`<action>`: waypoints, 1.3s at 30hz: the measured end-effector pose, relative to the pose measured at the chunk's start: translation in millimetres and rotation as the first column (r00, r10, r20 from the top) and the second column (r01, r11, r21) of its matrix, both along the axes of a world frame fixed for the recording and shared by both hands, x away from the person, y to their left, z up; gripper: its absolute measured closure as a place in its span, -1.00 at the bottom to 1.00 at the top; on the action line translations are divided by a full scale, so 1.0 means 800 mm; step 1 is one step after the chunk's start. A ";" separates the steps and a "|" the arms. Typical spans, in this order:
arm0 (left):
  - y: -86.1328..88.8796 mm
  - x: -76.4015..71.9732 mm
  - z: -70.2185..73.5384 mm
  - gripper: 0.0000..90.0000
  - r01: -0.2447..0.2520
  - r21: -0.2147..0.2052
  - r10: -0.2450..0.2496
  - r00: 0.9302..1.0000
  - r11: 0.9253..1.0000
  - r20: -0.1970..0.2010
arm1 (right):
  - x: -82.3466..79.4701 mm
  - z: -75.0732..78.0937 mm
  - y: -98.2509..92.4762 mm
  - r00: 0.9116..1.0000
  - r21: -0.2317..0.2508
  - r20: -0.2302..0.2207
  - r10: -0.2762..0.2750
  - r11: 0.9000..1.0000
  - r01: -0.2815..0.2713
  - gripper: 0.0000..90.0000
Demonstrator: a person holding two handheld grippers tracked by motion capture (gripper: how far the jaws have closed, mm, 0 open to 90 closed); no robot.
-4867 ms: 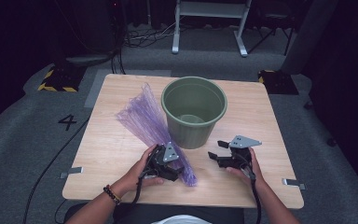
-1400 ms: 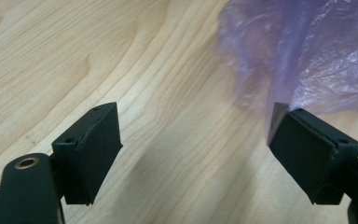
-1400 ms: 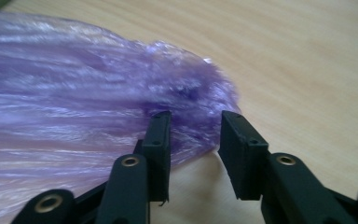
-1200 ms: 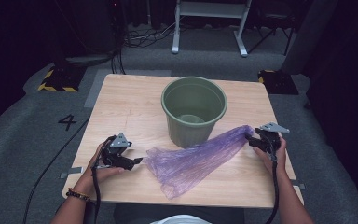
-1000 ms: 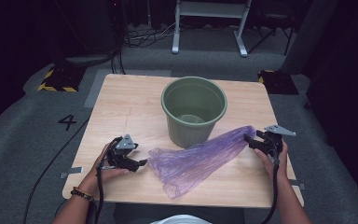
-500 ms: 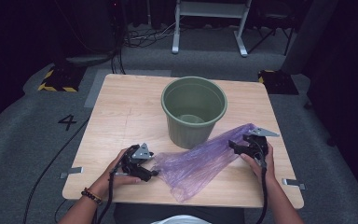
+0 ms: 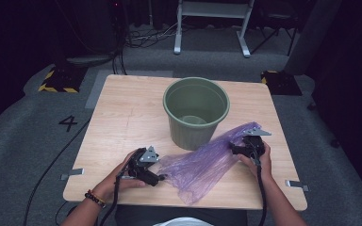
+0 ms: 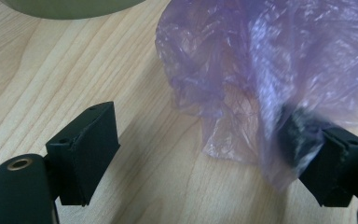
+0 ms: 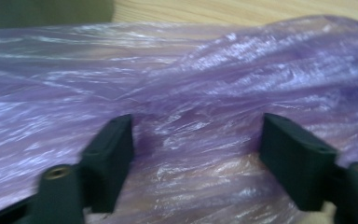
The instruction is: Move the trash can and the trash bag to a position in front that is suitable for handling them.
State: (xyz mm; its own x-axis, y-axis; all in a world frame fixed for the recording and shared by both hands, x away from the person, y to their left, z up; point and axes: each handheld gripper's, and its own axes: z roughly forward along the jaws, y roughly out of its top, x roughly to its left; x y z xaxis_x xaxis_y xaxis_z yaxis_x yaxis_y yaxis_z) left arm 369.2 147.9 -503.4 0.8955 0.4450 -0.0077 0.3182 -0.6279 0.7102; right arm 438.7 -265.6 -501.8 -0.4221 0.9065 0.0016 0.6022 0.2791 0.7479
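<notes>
My wooden table (image 7: 122,108) sits on grey carpet (image 7: 23,155) marked "4" (image 7: 69,123); a white stand (image 7: 212,19) fills the dark upper centre.

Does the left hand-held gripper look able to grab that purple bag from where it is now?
Probably yes. The left hand-held gripper stands open at the edge of the purple bag, with thin plastic draped over one jaw and bare table beneath. Nothing blocks it.

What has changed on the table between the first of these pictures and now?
The purple bag moved from left of the green bucket to lie across the table's near side. The left gripper let go and slid back toward the bag's end, jaws just opening; the right gripper moved inward over the bag, jaws just closing. The bucket stayed put.
</notes>
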 end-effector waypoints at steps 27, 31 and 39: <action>0.094 0.033 -0.001 -0.77 -0.194 0.003 0.194 0.981 0.981 -0.009 | 0.011 0.003 -0.043 0.983 0.050 0.058 0.176 0.983 -0.179 0.97; 0.093 0.034 -0.001 -0.80 -0.184 0.007 0.184 0.983 0.983 -0.008 | 0.009 0.007 -0.045 0.982 0.052 0.080 0.171 0.983 -0.176 0.97; 0.093 0.035 -0.001 -0.81 -0.182 0.008 0.182 0.983 0.983 -0.007 | 0.005 0.015 -0.043 0.975 0.045 0.128 0.179 0.981 -0.186 0.97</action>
State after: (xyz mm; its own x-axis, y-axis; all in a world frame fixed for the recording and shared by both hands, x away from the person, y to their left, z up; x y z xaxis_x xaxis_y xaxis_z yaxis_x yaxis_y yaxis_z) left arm 397.0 222.2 -504.2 0.7992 0.6009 -0.0101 0.4329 -0.5641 0.7031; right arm 442.9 -300.1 -490.0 -0.5809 0.8139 -0.0113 0.4474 0.3309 0.8309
